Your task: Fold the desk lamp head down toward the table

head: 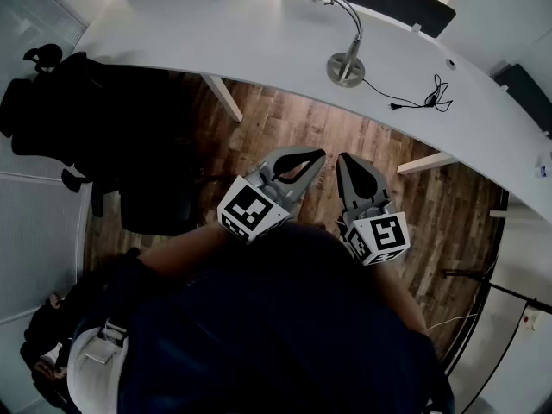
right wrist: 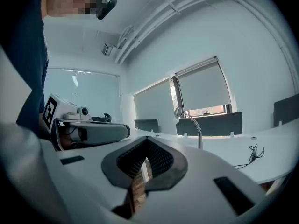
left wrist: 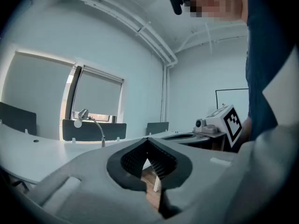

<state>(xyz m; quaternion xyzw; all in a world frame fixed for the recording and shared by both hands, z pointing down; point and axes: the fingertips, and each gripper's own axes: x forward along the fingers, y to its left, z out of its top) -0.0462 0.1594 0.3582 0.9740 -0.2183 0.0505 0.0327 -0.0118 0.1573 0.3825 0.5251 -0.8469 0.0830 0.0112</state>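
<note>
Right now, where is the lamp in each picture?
Head view: lamp at the top, right of centre.
Left gripper view: lamp left of middle.
Right gripper view: lamp right of centre.
Shared landmark: the white desk it stands on.

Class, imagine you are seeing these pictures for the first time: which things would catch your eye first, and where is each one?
Two grey grippers with marker cubes fill the centre of the head view: the left gripper and right gripper side by side, both shut and empty. Beyond them a silver desk lamp stands on the curved white table, head raised, its black cord lying loose to the right.
</note>
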